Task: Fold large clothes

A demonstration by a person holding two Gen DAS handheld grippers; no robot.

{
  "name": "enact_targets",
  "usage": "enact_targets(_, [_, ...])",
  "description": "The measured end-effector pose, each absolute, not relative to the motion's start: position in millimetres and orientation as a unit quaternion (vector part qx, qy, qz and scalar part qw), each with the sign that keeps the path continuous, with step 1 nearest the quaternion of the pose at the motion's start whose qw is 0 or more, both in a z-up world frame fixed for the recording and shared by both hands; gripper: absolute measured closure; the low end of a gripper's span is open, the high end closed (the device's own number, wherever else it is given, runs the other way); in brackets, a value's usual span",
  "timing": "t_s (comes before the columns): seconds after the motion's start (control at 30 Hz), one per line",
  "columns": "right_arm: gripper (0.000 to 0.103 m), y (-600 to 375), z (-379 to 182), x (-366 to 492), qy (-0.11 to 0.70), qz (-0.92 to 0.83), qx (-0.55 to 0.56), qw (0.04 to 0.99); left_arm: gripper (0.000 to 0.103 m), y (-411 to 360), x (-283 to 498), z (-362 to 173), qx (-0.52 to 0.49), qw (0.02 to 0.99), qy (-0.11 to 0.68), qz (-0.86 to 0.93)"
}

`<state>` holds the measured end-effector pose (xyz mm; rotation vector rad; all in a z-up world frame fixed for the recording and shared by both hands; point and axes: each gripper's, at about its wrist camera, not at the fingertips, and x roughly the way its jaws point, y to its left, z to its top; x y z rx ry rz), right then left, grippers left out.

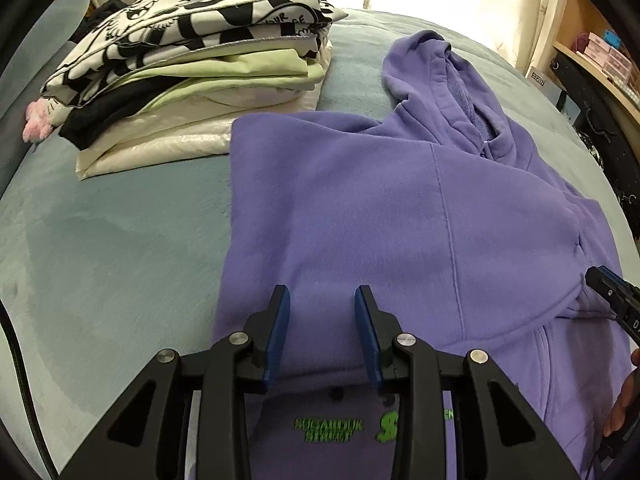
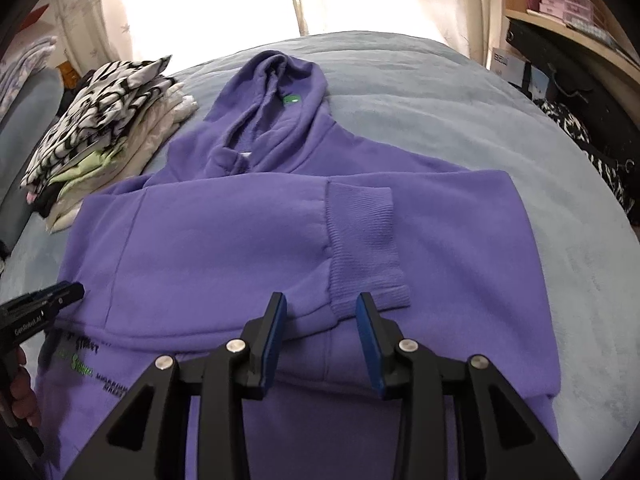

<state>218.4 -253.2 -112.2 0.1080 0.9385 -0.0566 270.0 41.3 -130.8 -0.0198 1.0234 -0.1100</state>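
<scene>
A purple hoodie (image 1: pixel 360 208) lies flat on the bed, hood (image 2: pixel 276 92) pointing away, green lettering (image 1: pixel 332 430) on its chest. Both sleeves are folded across the body; one ribbed cuff (image 2: pixel 366 248) lies on top in the right wrist view. My left gripper (image 1: pixel 322 300) is open and empty, hovering over the hoodie's left part. My right gripper (image 2: pixel 322 308) is open and empty, just above the folded sleeve near the cuff. Each gripper shows in the other's view: the right one (image 1: pixel 616 300), the left one (image 2: pixel 44 304).
A stack of folded clothes (image 1: pixel 192 60) sits at the back left on the pale blue bedspread (image 1: pixel 112 248). Curtains (image 2: pixel 224 4) hang behind the bed. Shelves with boxes (image 2: pixel 568 4) and dark clutter (image 2: pixel 592 140) stand at the right.
</scene>
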Motion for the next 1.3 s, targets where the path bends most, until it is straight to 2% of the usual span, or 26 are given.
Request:
enact_targets(0.67, [0.067,-228.3,-61.6,132.8,0.424,-0.007,0.052,0.904,0.07,69.8,157.2,-64.6,-0.02,0.89,0.452,-0.057])
enact_targets(0.93, [0.067,-223.7,-31.2,85.6,0.396,-0.008,0.051,0.917,0.06,81.9,105.0,-35.2,-0.019,0.903,0.426,-0.055])
enact_targets(1.3, [0.067,-216.1,-13.6,34.0,0.382,0.006,0.06,0.922,0.053,103.1,47.2,-21.2,-0.012,0.91,0.411,-0.045])
